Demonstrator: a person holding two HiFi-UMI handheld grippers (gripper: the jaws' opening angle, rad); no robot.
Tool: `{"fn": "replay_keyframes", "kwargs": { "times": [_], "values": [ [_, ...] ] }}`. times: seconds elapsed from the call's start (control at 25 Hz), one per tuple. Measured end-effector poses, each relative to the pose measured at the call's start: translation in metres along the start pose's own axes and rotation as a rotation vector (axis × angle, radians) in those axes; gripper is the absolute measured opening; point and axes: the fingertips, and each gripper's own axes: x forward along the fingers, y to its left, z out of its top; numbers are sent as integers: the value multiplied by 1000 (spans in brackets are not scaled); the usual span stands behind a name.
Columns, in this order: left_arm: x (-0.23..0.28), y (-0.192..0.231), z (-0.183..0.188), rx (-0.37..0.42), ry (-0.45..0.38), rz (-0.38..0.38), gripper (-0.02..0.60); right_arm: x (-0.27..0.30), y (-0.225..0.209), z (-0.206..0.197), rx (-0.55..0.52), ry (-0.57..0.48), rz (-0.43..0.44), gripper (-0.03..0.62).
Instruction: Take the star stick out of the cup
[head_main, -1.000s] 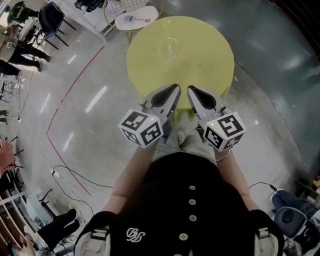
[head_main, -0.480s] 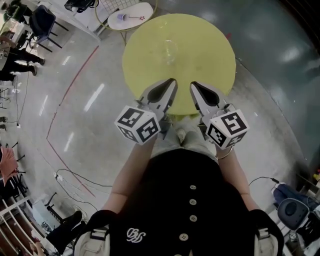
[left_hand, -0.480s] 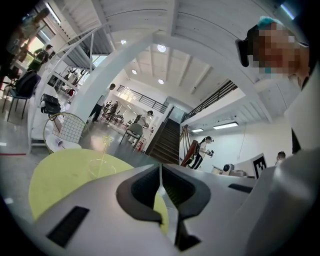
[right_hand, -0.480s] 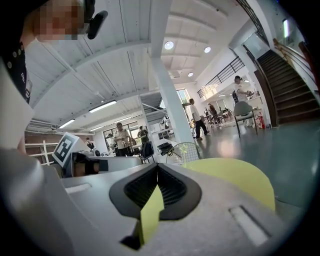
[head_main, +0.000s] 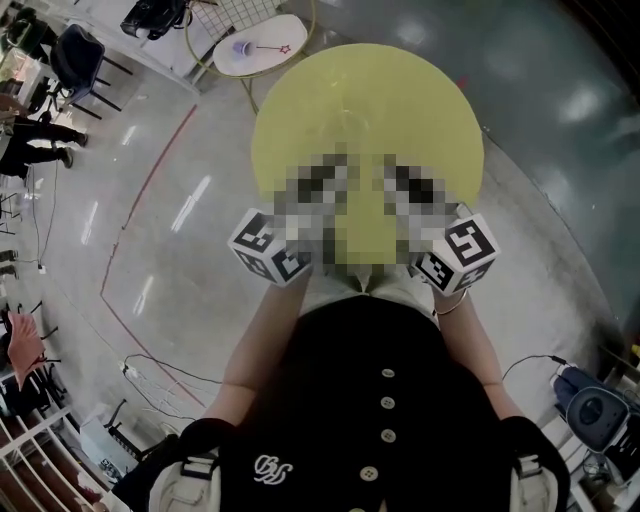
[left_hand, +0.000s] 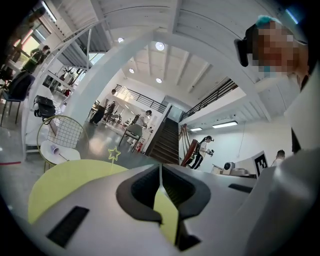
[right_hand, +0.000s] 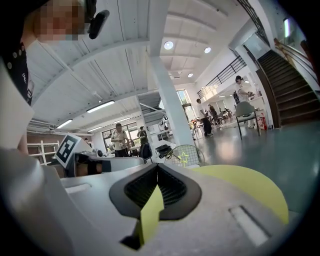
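Note:
A thin stick topped with a yellow outlined star (left_hand: 114, 153) stands upright at the far side of the round yellow table (head_main: 420, 110). The same star stick (right_hand: 184, 158) shows in the right gripper view. The clear cup around it is too faint to make out. My left gripper (left_hand: 160, 169) is shut with nothing in it, low over the table's near part. Beside it my right gripper (right_hand: 157, 169) is also shut and holds nothing. In the head view a blur covers both sets of jaws; only the marker cubes (head_main: 268, 248) show.
A small white round table (head_main: 262, 47) stands beyond the yellow one, with a purple cup (head_main: 240, 47) and a red star wand (head_main: 285, 47) lying on it. A wire-backed chair (left_hand: 65, 132) stands by it. People stand at desks in the background.
Both grippers have moved forward side by side, from the yellow table's near edge to over its near part. Their jaws stay shut.

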Motion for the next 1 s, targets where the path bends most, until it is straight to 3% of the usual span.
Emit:
{"fn": "replay_keyframes", "kwargs": {
  "times": [0.24,1.0],
  "values": [
    [18,23,14,7,22,-23,23,21,-17,9,14,-1,-45,3],
    [64,91,12,8,151,-32,25,74,-61,-2,85,44,-129,3]
  ]
}}
